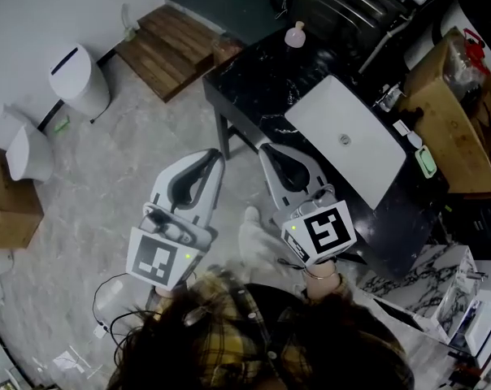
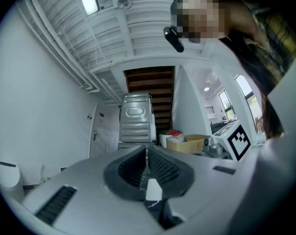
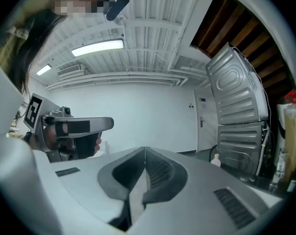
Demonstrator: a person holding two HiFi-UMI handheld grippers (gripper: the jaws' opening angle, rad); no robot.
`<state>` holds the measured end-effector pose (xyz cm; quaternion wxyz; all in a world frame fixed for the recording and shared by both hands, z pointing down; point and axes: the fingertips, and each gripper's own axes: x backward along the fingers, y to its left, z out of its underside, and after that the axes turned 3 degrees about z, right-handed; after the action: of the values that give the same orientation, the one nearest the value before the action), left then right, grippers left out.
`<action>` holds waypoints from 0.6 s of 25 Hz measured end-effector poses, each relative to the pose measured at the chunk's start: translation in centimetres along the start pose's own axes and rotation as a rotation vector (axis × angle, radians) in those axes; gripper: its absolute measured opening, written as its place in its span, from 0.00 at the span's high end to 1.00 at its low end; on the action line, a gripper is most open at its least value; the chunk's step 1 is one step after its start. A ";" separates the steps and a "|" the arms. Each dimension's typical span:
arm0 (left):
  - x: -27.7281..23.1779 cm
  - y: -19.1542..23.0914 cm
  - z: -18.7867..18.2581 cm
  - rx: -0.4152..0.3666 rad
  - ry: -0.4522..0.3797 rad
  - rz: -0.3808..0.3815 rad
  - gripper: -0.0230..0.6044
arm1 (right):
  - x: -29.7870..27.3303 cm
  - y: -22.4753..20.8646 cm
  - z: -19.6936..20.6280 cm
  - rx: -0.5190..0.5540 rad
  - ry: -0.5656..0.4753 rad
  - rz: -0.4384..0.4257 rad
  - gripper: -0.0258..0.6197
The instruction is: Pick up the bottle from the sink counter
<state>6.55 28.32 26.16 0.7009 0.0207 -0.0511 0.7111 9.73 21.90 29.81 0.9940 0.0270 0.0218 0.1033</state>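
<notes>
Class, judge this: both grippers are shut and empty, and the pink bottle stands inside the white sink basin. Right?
No. The head view shows the pink bottle on the black counter, beyond the white sink basin. The left gripper and right gripper are shut and empty.

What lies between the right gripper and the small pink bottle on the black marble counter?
Between the right gripper and the small pink bottle, the head view shows only bare black marble counter; the white rectangular basin sits aside.
</notes>
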 end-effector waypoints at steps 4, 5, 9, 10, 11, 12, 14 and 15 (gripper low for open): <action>-4.7 1.8 -0.4 -0.017 -0.017 0.005 0.92 | -2.5 -3.9 -0.7 0.014 -0.009 -0.009 0.93; -5.9 2.1 -0.4 -0.021 -0.022 0.008 0.92 | -3.1 -4.9 -0.6 0.016 -0.007 -0.011 0.93; -9.6 3.5 -0.4 -0.033 -0.031 0.001 0.92 | -5.3 -8.1 -0.9 0.024 -0.019 -0.019 0.93; -10.4 3.8 -0.3 -0.035 -0.032 -0.001 0.92 | -5.7 -8.9 -1.0 0.026 -0.024 -0.020 0.93; -11.0 4.1 -0.1 -0.034 -0.033 -0.002 0.92 | -6.0 -9.5 -1.0 0.027 -0.028 -0.020 0.93; -11.7 4.4 0.0 -0.030 -0.033 -0.003 0.92 | -6.3 -10.1 -1.0 0.026 -0.029 -0.018 0.93; -12.6 4.8 0.2 -0.023 -0.033 -0.004 0.92 | -6.6 -11.1 -0.9 0.020 -0.028 -0.015 0.93; -13.1 5.0 0.2 -0.024 -0.031 -0.004 0.92 | -6.8 -11.6 -0.7 0.017 -0.026 -0.013 0.93</action>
<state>1.77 15.19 24.83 0.7017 0.0236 -0.0706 0.7086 5.45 9.24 28.66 0.9947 0.0364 0.0098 0.0961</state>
